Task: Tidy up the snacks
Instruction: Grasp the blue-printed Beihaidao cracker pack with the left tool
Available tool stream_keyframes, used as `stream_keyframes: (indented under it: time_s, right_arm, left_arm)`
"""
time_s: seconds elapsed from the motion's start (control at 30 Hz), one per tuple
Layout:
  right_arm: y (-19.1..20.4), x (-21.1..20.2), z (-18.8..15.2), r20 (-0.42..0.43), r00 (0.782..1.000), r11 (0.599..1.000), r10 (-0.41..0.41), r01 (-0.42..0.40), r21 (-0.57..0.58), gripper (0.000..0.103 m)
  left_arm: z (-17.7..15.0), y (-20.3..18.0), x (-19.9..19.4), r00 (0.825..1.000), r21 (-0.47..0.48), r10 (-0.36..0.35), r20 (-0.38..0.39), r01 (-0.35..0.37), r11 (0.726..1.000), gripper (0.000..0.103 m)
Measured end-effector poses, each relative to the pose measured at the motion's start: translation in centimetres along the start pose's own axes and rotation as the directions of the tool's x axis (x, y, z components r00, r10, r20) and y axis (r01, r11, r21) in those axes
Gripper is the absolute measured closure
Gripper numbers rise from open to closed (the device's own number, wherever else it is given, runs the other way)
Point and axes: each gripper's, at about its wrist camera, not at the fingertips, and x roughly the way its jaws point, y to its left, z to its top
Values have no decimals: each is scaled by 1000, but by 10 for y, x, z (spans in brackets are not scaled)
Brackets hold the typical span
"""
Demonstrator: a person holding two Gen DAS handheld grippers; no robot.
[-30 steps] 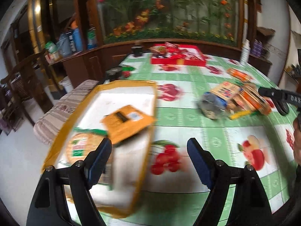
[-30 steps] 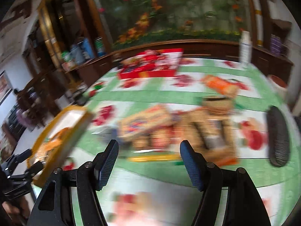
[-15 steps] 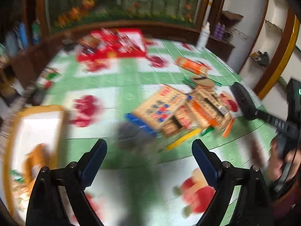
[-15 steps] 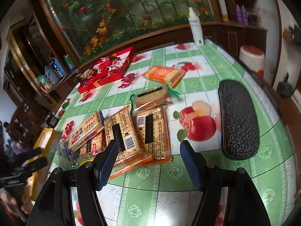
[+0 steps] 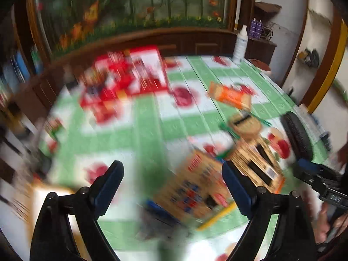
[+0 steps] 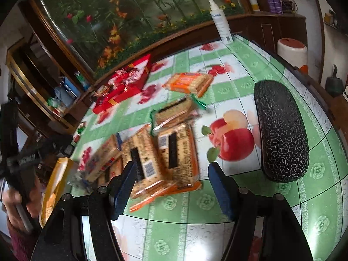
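Snack packets, a loose cluster of flat cracker packs on the green-checked fruit-print tablecloth, lie just ahead of my right tongs, whose blue-padded jaws stand parted with nothing pressed between them; two tan, speckled packs with a black stripe and a white barcode patch each lie side by side between and beyond the fingers, their orange seams at the near edge. A paler pack with red and blue print lies to their left, a green-edged pack beyond them, and an orange-wrapped cracker pack farther off, apart from the cluster. The lettering on all of them is too blurred to read. My left tongs hang above the same cluster in a strongly blurred view, jaws released and wide, having just been opening, with nothing gripped; the red-and-blue pack shows between the fingers, the tan packs beside the right finger. A yellow-rimmed tray sits at the table's left edge, partly hidden. Outward lie a red box of wrapped sweets, a black scroll-patterned oval case to the right, and a white spray bottle at the far edge
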Motion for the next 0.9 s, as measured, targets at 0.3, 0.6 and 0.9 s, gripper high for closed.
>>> stream_keyframes:
  time_s: [0.3,0.6,0.9]
  right_arm:
    - [3,-3,-3,2,1000,1000,12,-12,0,31]
    - [4,3,-4,-19,1000,1000,15,-15,-16,31]
    - [9,7,-6,-27,1000,999,-5,4,-41,31]
  left_arm:
    - [-14,-7,34,979,116,-139,-147,157,981,3]
    - [-36,-21,89,969,159,-73,-235,112,981,3]
    - [-64,-9,73,982,-83,-105,-160,93,992,48]
